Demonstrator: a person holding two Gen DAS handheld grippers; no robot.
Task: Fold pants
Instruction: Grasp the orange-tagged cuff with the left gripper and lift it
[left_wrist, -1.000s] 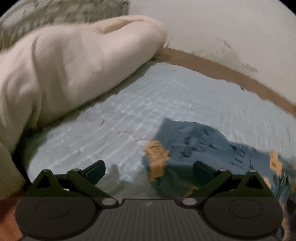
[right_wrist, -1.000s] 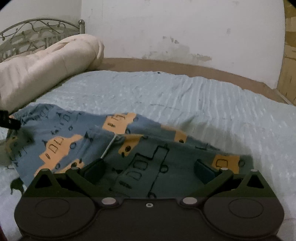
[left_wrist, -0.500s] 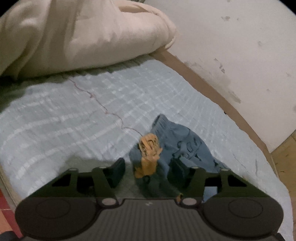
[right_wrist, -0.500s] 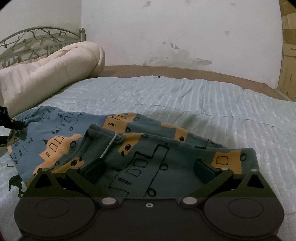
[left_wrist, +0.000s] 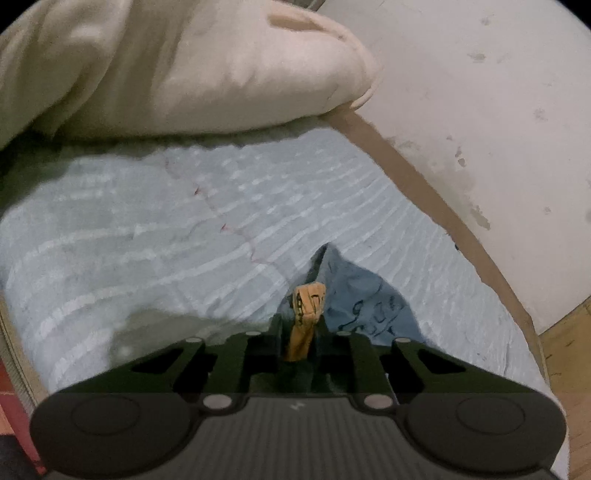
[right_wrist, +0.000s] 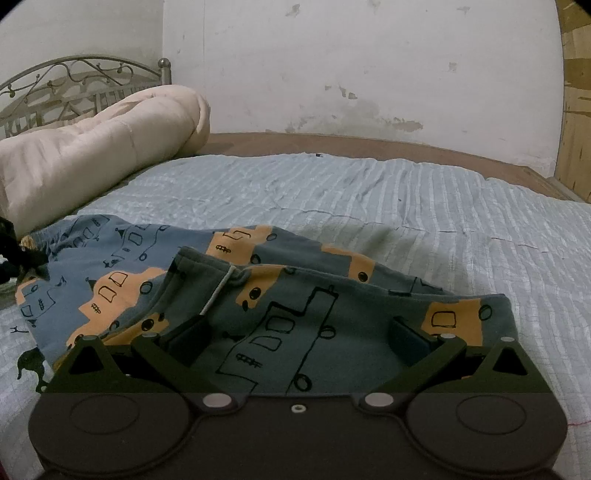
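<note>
Pinching a bunched orange-and-blue corner of the pants (left_wrist: 347, 295), left gripper (left_wrist: 299, 328) clenched on the cloth. Hanging spread wide over the pants' (right_wrist: 280, 306) dark waist end, right gripper (right_wrist: 299, 332) gripping nothing. Pants lying rumpled on the blue bedspread (right_wrist: 406, 192), near the cream duvet (right_wrist: 92, 147).

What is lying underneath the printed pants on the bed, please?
The pants lie on the pale blue ribbed bedspread, which shows all around them. Whatever is directly beneath the fabric is covered, so nothing else can be confirmed there.
</note>
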